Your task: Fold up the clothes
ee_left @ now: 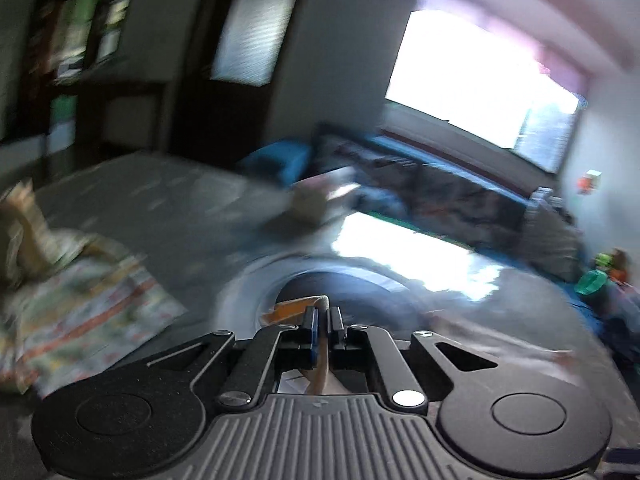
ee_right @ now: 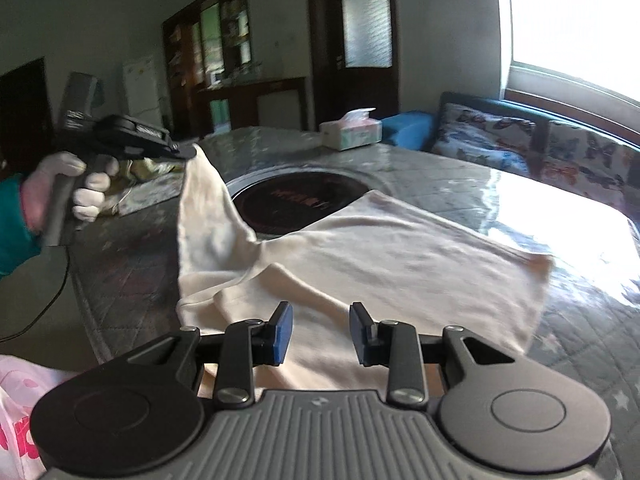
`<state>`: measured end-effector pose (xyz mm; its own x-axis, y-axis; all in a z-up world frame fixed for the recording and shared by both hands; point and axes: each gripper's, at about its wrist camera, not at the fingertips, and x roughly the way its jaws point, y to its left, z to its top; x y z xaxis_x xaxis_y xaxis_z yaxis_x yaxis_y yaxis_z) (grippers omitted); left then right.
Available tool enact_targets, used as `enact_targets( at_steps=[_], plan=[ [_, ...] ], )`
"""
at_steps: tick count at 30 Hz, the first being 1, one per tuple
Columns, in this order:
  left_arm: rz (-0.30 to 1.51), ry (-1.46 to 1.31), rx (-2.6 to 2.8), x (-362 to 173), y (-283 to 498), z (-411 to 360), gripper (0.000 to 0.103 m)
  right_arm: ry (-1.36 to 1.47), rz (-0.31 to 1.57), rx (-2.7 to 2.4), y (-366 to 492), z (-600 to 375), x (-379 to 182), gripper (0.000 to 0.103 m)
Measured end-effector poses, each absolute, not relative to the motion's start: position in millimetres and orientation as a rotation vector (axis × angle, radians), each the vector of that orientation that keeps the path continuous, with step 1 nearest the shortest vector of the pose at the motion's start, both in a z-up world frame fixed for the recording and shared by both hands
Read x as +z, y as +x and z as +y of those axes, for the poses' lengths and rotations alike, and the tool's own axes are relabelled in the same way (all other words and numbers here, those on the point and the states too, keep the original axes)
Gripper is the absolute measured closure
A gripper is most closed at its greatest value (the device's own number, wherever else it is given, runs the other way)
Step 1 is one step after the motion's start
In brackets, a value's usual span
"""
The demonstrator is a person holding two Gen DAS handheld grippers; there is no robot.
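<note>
- The left gripper (ee_right: 188, 151) pinches a corner of the cream garment (ee_right: 360, 248) at nine o'clock, lifting it, likely to carry a fold over.
- The rest lies flat on the table (ee_right: 460, 176), covering the round hob (ee_right: 296, 196) at six o'clock.
- The right gripper (ee_right: 321, 334) hovers above the near hem, fingers wide and empty, probably ready to pin it.

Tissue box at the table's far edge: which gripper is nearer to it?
Left, probably. The left gripper holds the cream cloth garment lifted near mid-table, closer to the white tissue box; the right gripper hovers open over the garment's near edge.
</note>
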<state>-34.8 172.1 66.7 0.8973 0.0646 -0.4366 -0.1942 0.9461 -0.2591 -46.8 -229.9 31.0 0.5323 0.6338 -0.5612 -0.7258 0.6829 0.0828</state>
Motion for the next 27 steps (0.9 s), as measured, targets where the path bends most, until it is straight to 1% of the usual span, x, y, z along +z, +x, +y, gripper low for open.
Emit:
enact_targets(
  at_steps=[4, 10, 20, 26, 27],
  plan=[
    [0.402, -0.259, -0.022, 91.7, -33.4, 118.7, 0.098, -0.115, 0.579, 0.759, -49.7, -253.2, 32.0, 0.072],
    [0.404, -0.233, -0.237, 101.7, -33.5, 44.1, 0.098, -0.043, 0.561, 0.671, -54.2, -287.9, 31.1, 0.072],
    [0.58, -0.187, -0.47, 51.6, -25.6, -42.9, 0.098, 0.033, 0.592, 0.556, -56.9, -325.4, 16.9, 0.072],
    [0.662, -0.158, -0.547, 25.4, -27.4, -60.8, 0.098, 0.054, 0.606, 0.536, -57.3, -332.0, 14.6, 0.072],
    [0.675, -0.149, -0.562, 22.4, -28.3, -62.6, 0.096, 0.055, 0.608, 0.541, -56.9, -330.8, 14.6, 0.072]
  ],
)
